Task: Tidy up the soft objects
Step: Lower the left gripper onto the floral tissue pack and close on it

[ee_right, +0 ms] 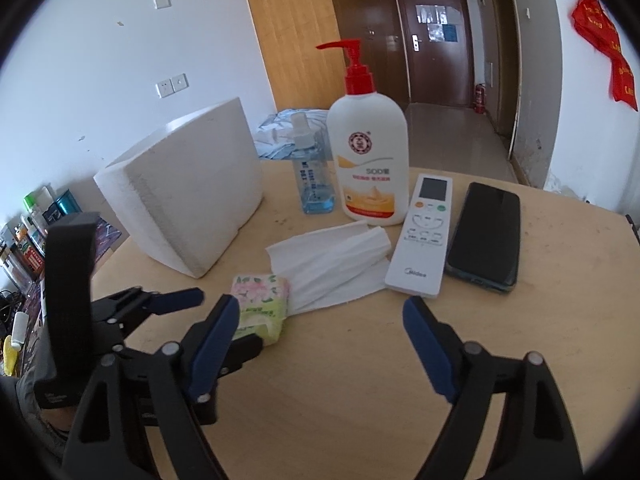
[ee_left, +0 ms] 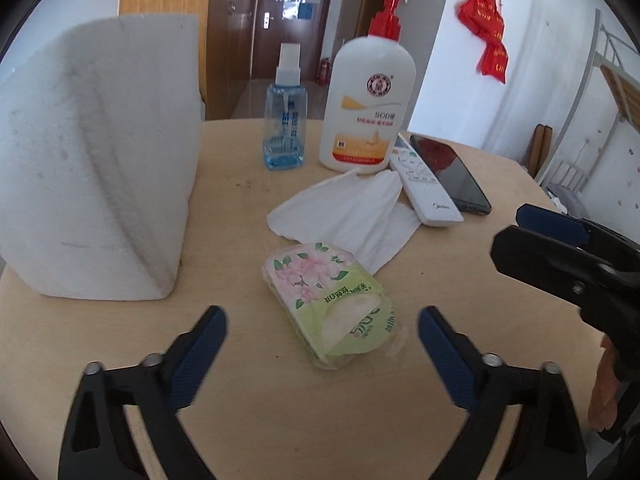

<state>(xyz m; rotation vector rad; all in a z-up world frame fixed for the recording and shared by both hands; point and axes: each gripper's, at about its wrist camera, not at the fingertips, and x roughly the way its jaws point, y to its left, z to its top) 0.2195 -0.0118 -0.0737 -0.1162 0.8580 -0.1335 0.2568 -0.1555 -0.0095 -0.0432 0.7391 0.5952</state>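
Soft even daylight, faint shadows, strong fisheye bending, dark vignetted corners, slight blur

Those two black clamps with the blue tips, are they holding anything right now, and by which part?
Nothing is held. The left gripper stands open around the tissue pack without touching it; the right gripper is open over bare table.

Both claws hang above the worktop point(ee_right: 540, 300), tipped forward and downward. The left claw point(ee_left: 322, 330) has its jaws spread wide, the blue pads point(ee_left: 200, 356) well apart and pressing on nothing. The right claw point(ee_right: 320, 332) is likewise spread, its blue pads point(ee_right: 424, 344) gripping nothing. The two sit near each other, side by side: from the right wrist camera the left claw shows low at the left, and from the left wrist camera the right claw juts in at the right edge, with part of a hand point(ee_left: 604, 396) behind it
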